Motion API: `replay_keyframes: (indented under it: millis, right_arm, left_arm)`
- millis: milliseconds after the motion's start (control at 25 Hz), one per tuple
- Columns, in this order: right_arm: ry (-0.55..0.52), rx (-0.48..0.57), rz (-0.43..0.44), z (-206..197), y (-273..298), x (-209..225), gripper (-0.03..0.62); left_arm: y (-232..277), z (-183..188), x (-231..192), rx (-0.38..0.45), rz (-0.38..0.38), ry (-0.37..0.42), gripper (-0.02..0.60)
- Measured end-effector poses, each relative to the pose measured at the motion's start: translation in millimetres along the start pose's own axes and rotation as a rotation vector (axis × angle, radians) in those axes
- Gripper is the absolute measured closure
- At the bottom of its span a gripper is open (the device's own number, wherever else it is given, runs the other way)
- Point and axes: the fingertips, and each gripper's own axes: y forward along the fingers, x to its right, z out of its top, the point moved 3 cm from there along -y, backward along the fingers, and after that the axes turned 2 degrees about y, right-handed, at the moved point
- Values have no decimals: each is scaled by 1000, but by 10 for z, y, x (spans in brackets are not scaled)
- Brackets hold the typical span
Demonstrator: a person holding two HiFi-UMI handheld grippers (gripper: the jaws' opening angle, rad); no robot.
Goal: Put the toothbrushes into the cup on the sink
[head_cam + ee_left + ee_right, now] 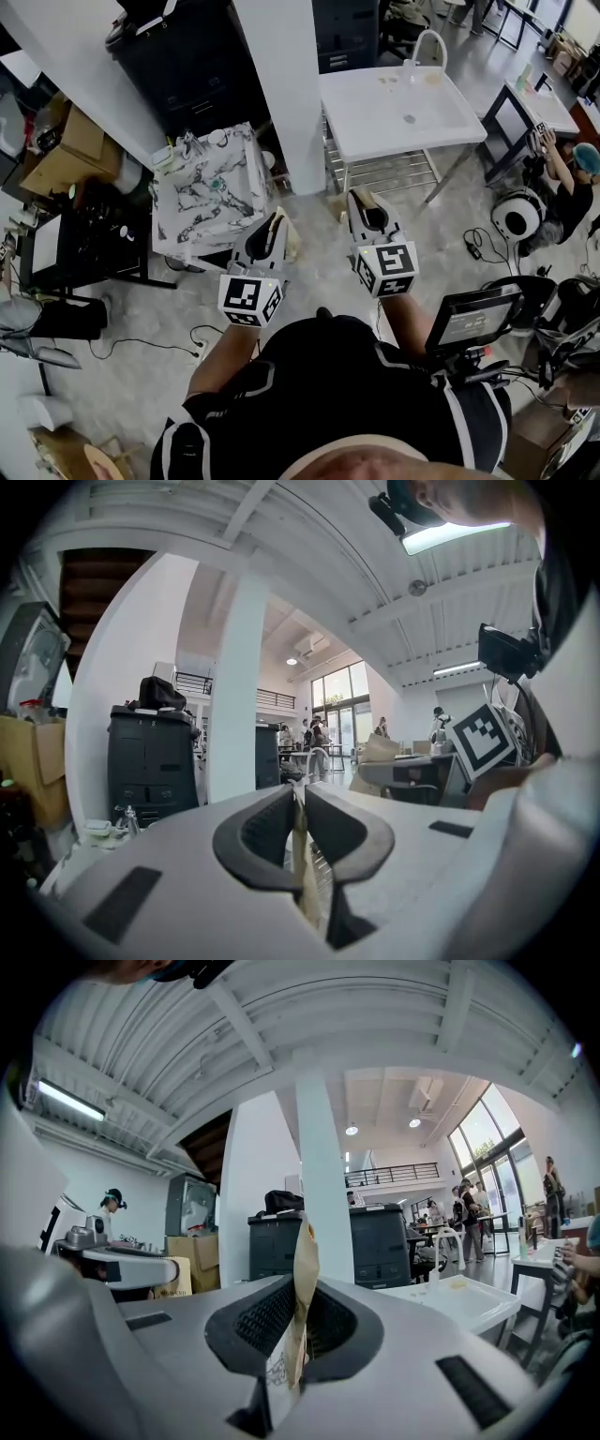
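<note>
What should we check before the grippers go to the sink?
1. Left gripper holding something: ok, jaws shut on a thin tan packet.
2. Right gripper holding something: ok, jaws shut on a tan paper packet.
3. Packets are toothbrushes: cannot tell, only wrapping shows.
4. Sink in sight: ok, the white sink stands ahead.
5. Cup on the sink: cannot tell, none can be made out.
</note>
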Motion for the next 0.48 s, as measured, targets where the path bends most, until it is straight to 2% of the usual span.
replay_keyframes:
  millis: [480]
  right_arm:
    - [-1, -6, 30, -26, 294, -90, 554]
  left_arm:
    - [25, -68, -367, 9, 63, -29, 540]
